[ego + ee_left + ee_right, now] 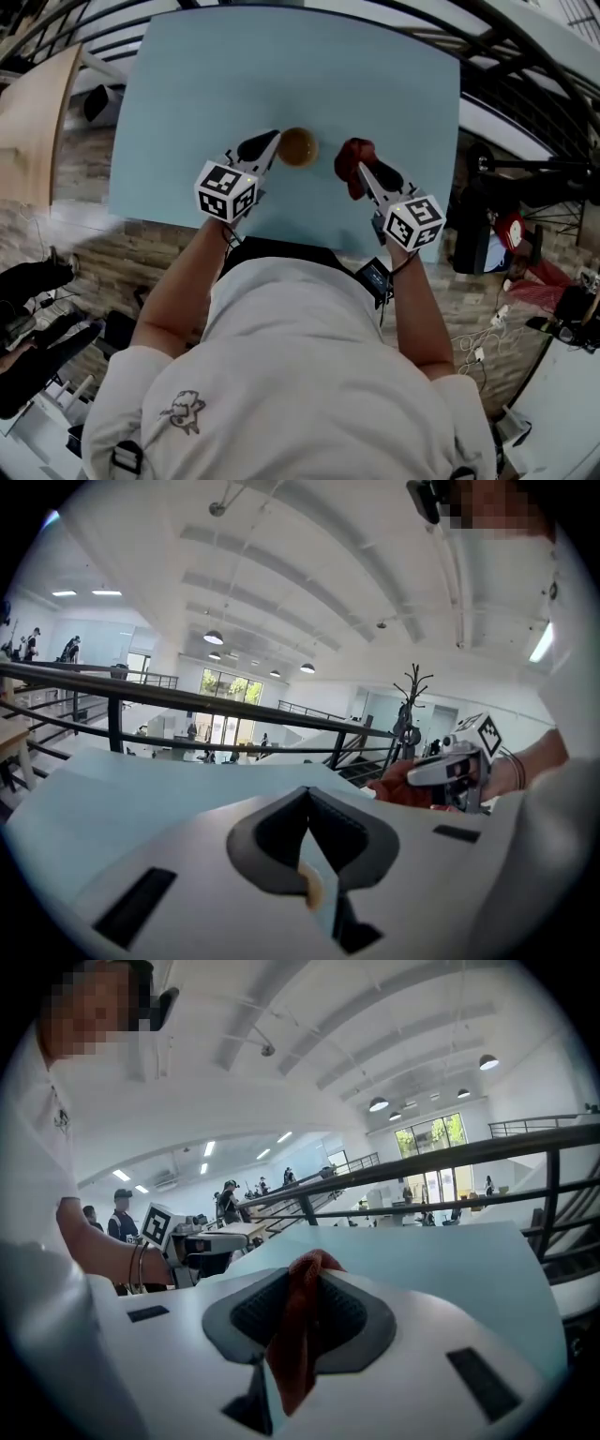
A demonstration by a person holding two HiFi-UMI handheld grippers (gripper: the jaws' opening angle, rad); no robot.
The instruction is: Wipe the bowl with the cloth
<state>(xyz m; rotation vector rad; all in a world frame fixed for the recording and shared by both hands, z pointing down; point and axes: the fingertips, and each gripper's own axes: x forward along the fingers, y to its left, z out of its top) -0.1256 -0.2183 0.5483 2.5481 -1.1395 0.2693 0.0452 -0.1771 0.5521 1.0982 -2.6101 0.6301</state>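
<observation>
— Over the blue worktop (281,66), what's happening?
— The left tool (271,142) is pinching the bowl (299,147) by its rim; the right tool (364,171) is clamping the red cloth (353,153) just beside it, with a railing (187,699) running behind.

I note bowl (298,147) left, cloth (354,159) right, a gap between, both over the counter's (281,84) near half. Left claw (274,141) at bowl's left rim, rim between its jaws. Right claw (362,169) on cloth's near side, cloth between its jaws. Railing (187,700) beyond counter.
</observation>
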